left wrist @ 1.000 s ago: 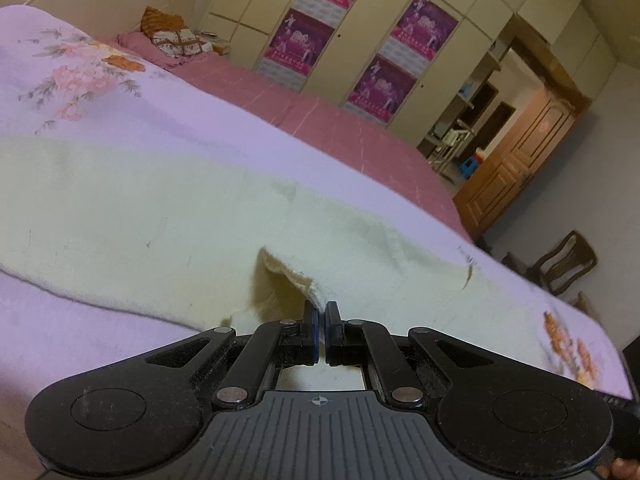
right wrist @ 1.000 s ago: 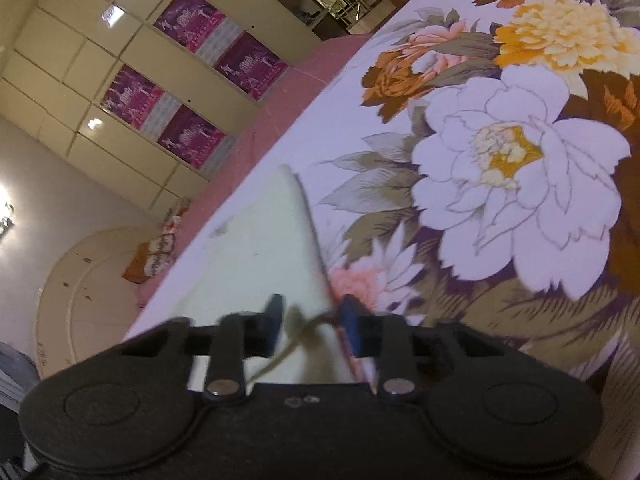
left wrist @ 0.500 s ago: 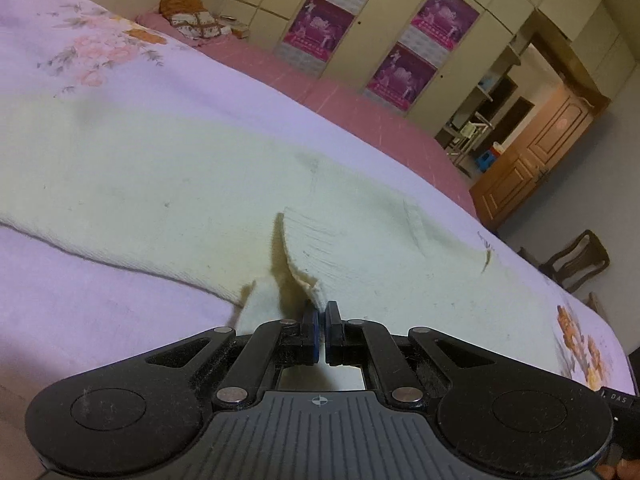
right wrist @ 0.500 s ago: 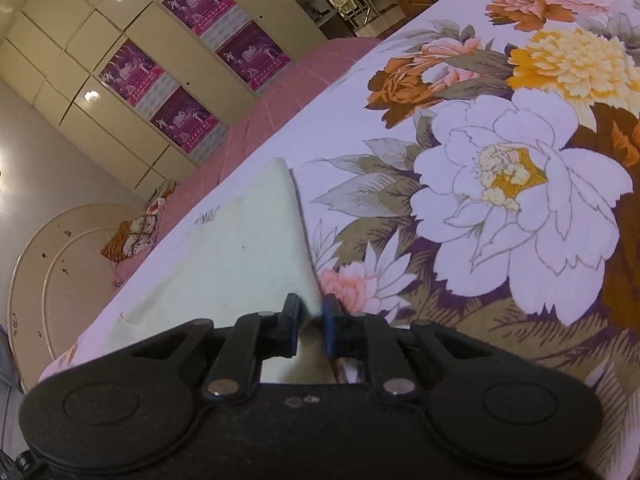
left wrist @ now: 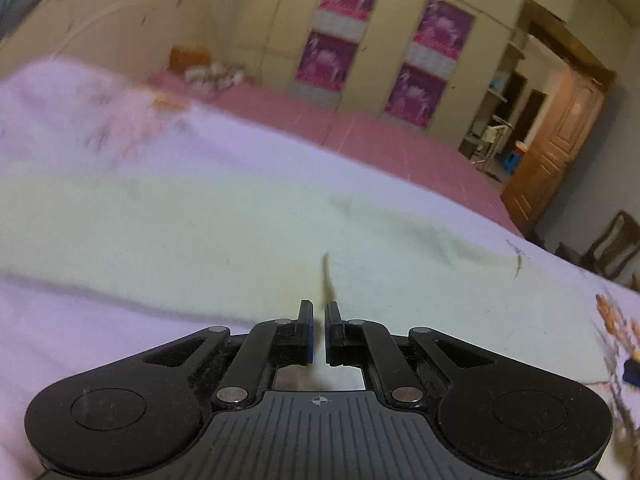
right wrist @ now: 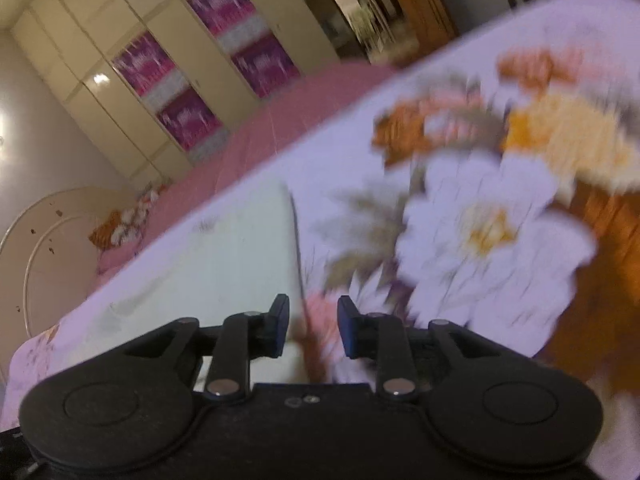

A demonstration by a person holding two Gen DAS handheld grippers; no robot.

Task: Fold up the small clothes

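At bed edge, left gripper [left wrist: 319,322]: jaws pressed nearly together, pinching a fold of cream garment [left wrist: 200,232] | right gripper [right wrist: 309,326]: jaws opening, garment edge between them, pads clear of it | garment lay flat along floral bedspread [right wrist: 500,208] | pink sheet [left wrist: 360,136] beyond | wardrobe [left wrist: 384,40] behind.

The near part of the bed with the lilac floral cover [left wrist: 248,148] is taken up by a pale cream knitted garment [left wrist: 168,224] lying flat and low, over which passage is unhindered. Bare cover is seen beside the garment's edge in the right wrist view. Beyond, the pink checked sheet [left wrist: 360,132] lies open. The far side is closed off by cream wardrobe doors [left wrist: 384,32], and a dark wooden chair [left wrist: 612,244] stands off the bed's corner.
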